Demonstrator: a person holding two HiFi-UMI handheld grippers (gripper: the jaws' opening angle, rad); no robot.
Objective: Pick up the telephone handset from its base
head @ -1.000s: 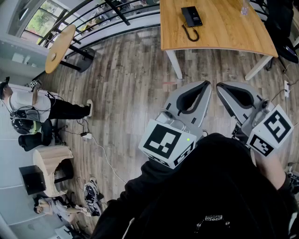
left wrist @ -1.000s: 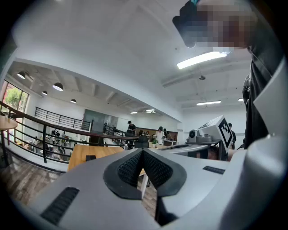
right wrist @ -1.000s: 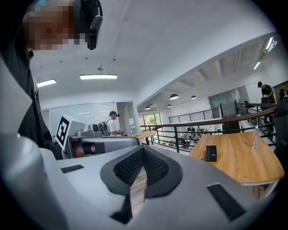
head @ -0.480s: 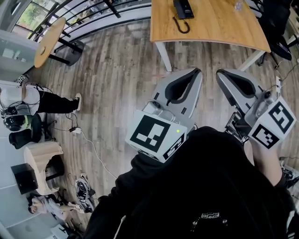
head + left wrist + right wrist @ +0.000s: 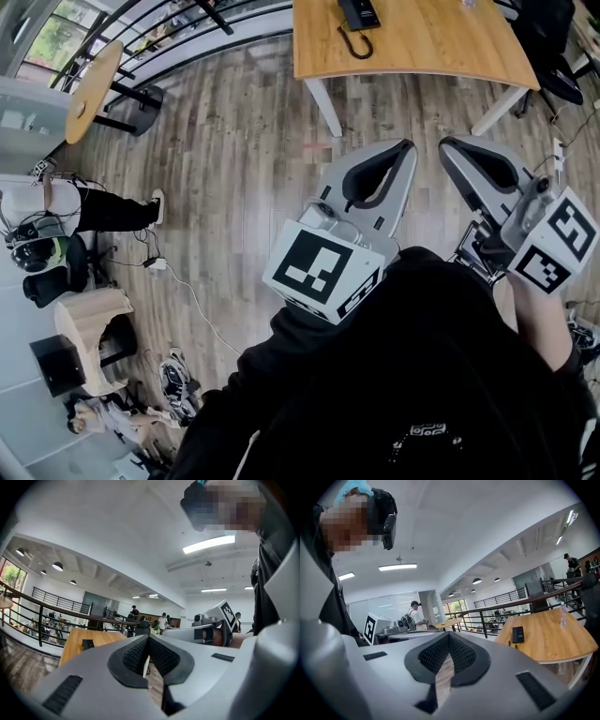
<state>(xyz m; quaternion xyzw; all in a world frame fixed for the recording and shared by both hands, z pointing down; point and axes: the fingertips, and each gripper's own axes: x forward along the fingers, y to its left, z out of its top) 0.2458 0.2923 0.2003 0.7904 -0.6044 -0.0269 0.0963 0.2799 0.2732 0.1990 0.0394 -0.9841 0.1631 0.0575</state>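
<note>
Head view shows the left claw (image 5: 409, 144) and right claw (image 5: 445, 144) clenched on nothing, with the phone (image 5: 358, 13) far ahead on the bench (image 5: 441, 47), so reaching it shut could knock the handset off.

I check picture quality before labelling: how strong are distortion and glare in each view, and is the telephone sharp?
Head view: strong fisheye, floor planks curve; telephone small at the top edge, yet sharp. Left gripper view: dark round vignette, bright ceiling lamp, telephone tiny and indistinct. Right gripper view: same vignette, even light, telephone small but clear.
</note>
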